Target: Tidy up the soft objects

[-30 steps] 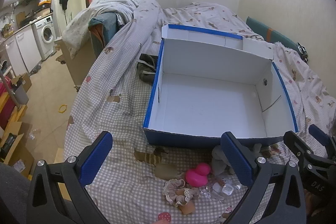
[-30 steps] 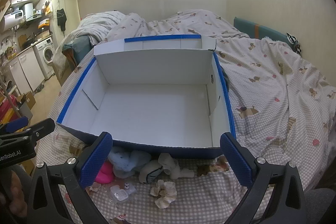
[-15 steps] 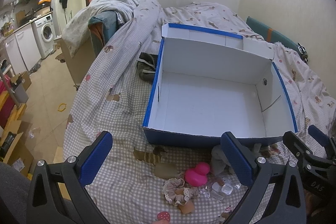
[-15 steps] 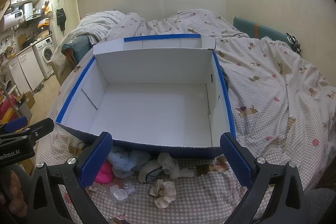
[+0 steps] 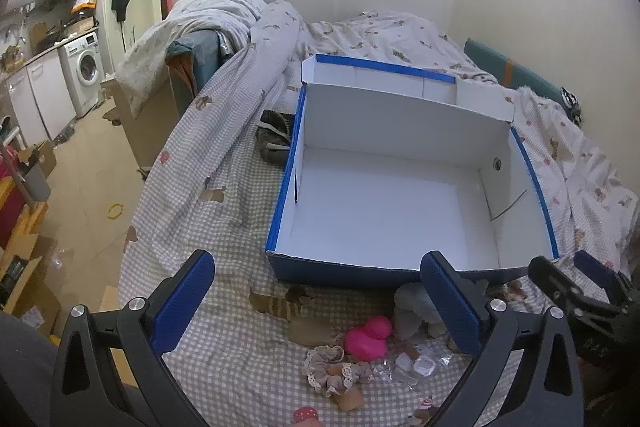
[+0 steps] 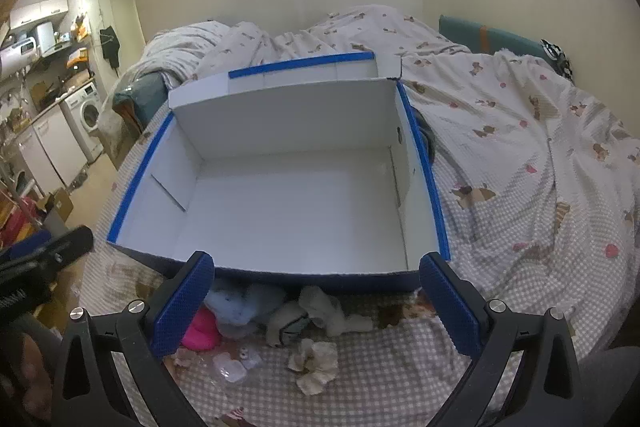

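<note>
Both grippers hang over the near edge of the bed (image 5: 224, 359), each with its jaws spread wide and nothing between them: the left gripper (image 5: 320, 303) looks down on the small things from the left, the right gripper (image 6: 316, 303) from just beside it. An open box (image 6: 296, 203), white inside with blue edges, sits on the checked bedspread with its lid flap standing up at the back. The soft things lie in a loose cluster on the bedspread right in front of the box's near wall: a pink rubber duck (image 5: 368, 339), a frilly scrunchie (image 5: 332, 371), a light blue plush toy (image 6: 240, 307) touching the duck, a pale rolled sock (image 6: 316, 311) beside the plush, and a crumpled cream scrunchie (image 6: 316, 367) nearest the right camera. Some clear plastic bits (image 6: 232, 367) (possibly small lidded cases) lie among them. A washing machine (image 5: 86, 63) stands far left.
</note>
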Motion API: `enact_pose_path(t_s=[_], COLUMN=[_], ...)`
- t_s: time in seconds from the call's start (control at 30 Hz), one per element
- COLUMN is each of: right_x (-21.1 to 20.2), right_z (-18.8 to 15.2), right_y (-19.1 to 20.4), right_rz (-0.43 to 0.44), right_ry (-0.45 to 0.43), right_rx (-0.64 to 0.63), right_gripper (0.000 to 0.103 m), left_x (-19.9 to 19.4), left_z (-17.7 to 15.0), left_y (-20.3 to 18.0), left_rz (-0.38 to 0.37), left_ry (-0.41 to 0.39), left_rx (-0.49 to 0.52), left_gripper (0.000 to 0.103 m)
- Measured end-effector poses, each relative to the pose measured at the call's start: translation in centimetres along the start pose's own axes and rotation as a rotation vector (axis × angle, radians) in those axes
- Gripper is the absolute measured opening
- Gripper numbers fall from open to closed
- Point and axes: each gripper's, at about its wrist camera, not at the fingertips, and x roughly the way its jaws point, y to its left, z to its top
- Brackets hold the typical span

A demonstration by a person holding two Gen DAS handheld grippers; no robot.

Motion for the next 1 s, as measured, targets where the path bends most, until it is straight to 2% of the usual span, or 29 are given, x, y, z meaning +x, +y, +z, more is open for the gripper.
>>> enact_pose_path(t_s=[0.1, 0.23, 0.33, 0.53, 0.7, 0.8, 0.87, 0.9, 1.0], right_x=[0.1, 0.0, -0.2, 0.3, 0.5, 0.5, 0.5, 0.6, 0.8], right_z=[0.2, 0.4, 0.4, 0.4, 0.5, 0.5, 0.4, 0.4, 0.4], right_y=[0.0, -0.4, -0.5, -0.8, -0.4, -0.4, -0.4, -0.4, -0.7], right_rz=[-0.007, 0.008, 0.001, 0.008, 0.008, 0.008, 0.006, 0.004, 0.002], right_ry=[-0.001, -0.003, -0.003, 0.027, 0.033, 0.037, 0.042, 0.044, 0.053], right_rx=[0.003, 0.048, 0.04, 0.059, 0.051, 0.051, 0.055, 0.058, 0.075], right_gripper=[0.103, 0.103, 0.103, 0.103, 0.103, 0.103, 0.103, 0.103, 0.103], left_x=[0.2, 0.6, 0.8, 1.4, 2.7, 4.1, 6.1, 6.7, 9.2], left_z=[-0.5, -0.8, -0.7, -0.4, -0.5, -1.0, -2.0, -2.5, -4.5], left_y=[-0.3, 0.0, -0.1, 1.2, 3.1, 4.0, 4.0, 3.9, 4.2], left_rz=[0.043, 0.011, 0.028, 0.04, 0.047, 0.066, 0.043, 0.027, -0.027], left_ry=[0.004, 0.043, 0.046, 0.068, 0.154, 0.235, 0.348, 0.382, 0.53], left_rx=[0.047, 0.037, 0.042, -0.016, -0.087, -0.12, -0.12, -0.123, -0.167], left_gripper=[0.103, 0.103, 0.103, 0.103, 0.103, 0.103, 0.102, 0.097, 0.071])
